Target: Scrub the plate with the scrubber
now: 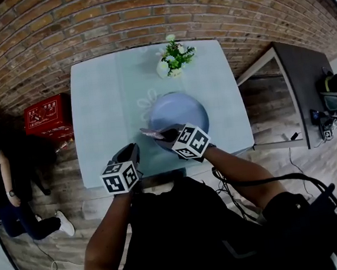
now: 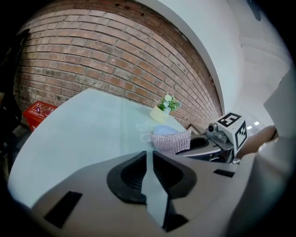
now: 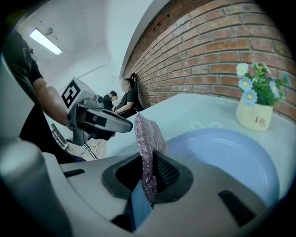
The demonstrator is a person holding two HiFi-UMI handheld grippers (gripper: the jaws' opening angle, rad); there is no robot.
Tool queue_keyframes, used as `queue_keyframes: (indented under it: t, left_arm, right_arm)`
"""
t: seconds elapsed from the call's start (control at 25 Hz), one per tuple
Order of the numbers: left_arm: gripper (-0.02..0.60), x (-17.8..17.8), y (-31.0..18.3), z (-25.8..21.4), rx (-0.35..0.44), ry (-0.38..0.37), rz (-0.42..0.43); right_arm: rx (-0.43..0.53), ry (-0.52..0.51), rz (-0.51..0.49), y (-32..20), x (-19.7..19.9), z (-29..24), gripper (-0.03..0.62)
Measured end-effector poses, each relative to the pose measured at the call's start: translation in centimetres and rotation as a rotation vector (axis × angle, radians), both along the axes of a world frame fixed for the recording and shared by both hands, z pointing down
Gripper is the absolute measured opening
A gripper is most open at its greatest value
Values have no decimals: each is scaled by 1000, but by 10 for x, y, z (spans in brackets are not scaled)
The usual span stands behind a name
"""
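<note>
A round blue plate [image 1: 182, 107] [image 3: 231, 157] lies on the pale blue table [image 1: 101, 108], a little right of its middle. My right gripper [image 1: 167, 136] [image 3: 147, 172] hangs over the plate's near edge, shut on a pinkish, sparkly scrubber [image 1: 152, 133] [image 3: 147, 139] [image 2: 171, 141] that sticks up out of its jaws. The scrubber is above the plate's near-left rim; whether it touches I cannot tell. My left gripper [image 1: 132, 148] [image 2: 149, 159] is near the table's front edge, left of the plate, its jaws a narrow gap apart with nothing between them.
A cream vase of flowers [image 1: 172, 60] [image 3: 255, 118] stands at the table's far edge behind the plate. A red box [image 1: 47, 116] sits on the floor to the left, with a person [image 1: 12, 200] beyond it. A dark desk [image 1: 303, 86] stands to the right, and a brick wall runs behind.
</note>
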State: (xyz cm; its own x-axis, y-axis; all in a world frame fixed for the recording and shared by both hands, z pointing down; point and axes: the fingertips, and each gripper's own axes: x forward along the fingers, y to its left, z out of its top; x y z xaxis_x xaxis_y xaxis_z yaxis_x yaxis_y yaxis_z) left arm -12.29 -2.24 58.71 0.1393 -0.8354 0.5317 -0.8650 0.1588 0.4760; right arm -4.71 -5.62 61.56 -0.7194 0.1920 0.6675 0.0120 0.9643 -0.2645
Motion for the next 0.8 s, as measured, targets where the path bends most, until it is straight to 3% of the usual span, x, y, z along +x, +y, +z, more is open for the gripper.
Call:
queue_keyframes:
  t: [0.4, 0.8]
  left_arm:
    - [54, -10, -19, 10, -10, 44, 41]
    - [54, 1, -49, 15, -23, 47, 117]
  right_arm:
    - [-75, 23, -19, 22, 24, -8, 57]
    - [-115, 52, 16, 35, 55, -9, 57]
